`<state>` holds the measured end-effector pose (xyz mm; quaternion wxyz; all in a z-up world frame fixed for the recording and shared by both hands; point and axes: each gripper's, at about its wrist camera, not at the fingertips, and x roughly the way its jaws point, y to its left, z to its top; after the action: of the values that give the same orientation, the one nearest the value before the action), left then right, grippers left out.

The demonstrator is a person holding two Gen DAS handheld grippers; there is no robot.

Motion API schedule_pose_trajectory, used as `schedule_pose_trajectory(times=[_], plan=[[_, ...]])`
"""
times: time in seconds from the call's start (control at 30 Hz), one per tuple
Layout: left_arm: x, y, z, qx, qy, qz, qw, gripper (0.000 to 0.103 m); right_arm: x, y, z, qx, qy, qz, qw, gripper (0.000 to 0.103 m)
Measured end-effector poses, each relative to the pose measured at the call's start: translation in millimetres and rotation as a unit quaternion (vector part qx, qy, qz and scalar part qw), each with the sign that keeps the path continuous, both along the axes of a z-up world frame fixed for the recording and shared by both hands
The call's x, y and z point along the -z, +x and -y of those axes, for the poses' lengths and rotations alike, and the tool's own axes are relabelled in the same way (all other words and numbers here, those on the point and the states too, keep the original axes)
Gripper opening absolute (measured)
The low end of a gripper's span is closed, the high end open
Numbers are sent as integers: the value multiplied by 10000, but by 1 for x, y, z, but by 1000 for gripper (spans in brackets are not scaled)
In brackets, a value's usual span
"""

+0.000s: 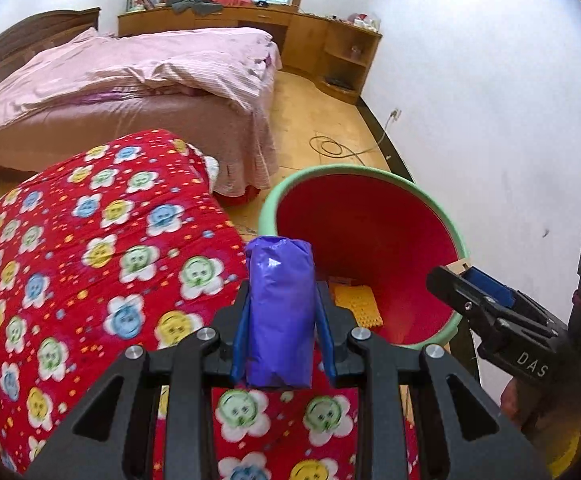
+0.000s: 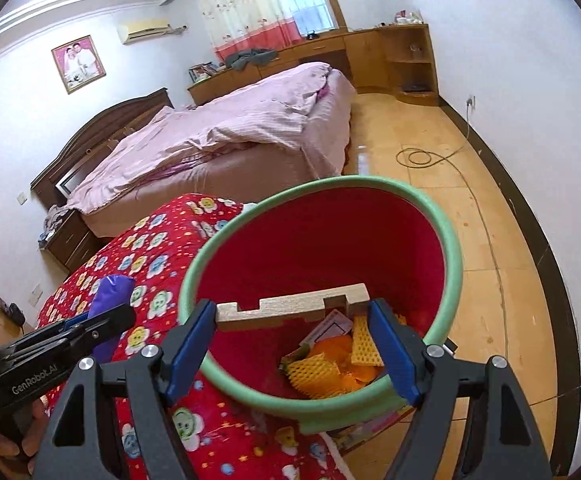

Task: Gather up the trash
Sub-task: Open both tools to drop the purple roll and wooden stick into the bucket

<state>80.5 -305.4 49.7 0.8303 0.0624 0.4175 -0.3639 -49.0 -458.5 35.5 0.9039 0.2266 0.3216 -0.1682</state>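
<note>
Holding two pieces of trash at once, one per hand, both near the bin. Left to right:

Red flowered quilt (image 1: 90,248) fills the left of both views. It seems to cover a low surface beside the bin; nothing loose shows on it, so the pick-up looks done here.

Left gripper (image 1: 280,312) is clamped on a purple plastic roll (image 1: 280,300), blue pads pressing its two sides. The roll stands along the fingers and sticks out past the tips. Judged reason: a side grip leaves the front end free, so it can drop clear once the jaws part. In the left wrist view it sits over the quilt's edge, just beside the bin rim, not yet over the opening.

Bin (image 2: 446,240), red inside with a green rim, stands on the tiled floor between quilt and wall. Already in the bottom: yellow foam netting (image 2: 318,372), orange scraps and some paper.

Right gripper (image 2: 294,344) has jaws spread wide across a pale foam block (image 2: 290,306), a pad at each end. The block spans the full gap, hence the wide stance. It hangs above the bin's mouth, near rim below it, so letting go should land it inside.

Pink bed (image 2: 226,136) and coiled cable (image 2: 418,158) lie well behind, not involved.

Risk, judged: the roll could fall short onto the quilt.
</note>
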Motion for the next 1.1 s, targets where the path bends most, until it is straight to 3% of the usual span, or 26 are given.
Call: schedule_pose_trajectory(times=[0.5,0.6,0.8,1.1], plan=[[25,1,55,497,198,-47,9986,29,23,-6,40,379,272,-58,9989,79],[28,1,59,462,312,30,9984,33,24,-7,41,413,308,-42,9987,79],[25,1,57,447,189,-34,9988,46,25,-6,43,424,389,14,9983,80],[19,-2,30,126,40,-147,9998,47,18,-13,40,442,460,128,9979,85]])
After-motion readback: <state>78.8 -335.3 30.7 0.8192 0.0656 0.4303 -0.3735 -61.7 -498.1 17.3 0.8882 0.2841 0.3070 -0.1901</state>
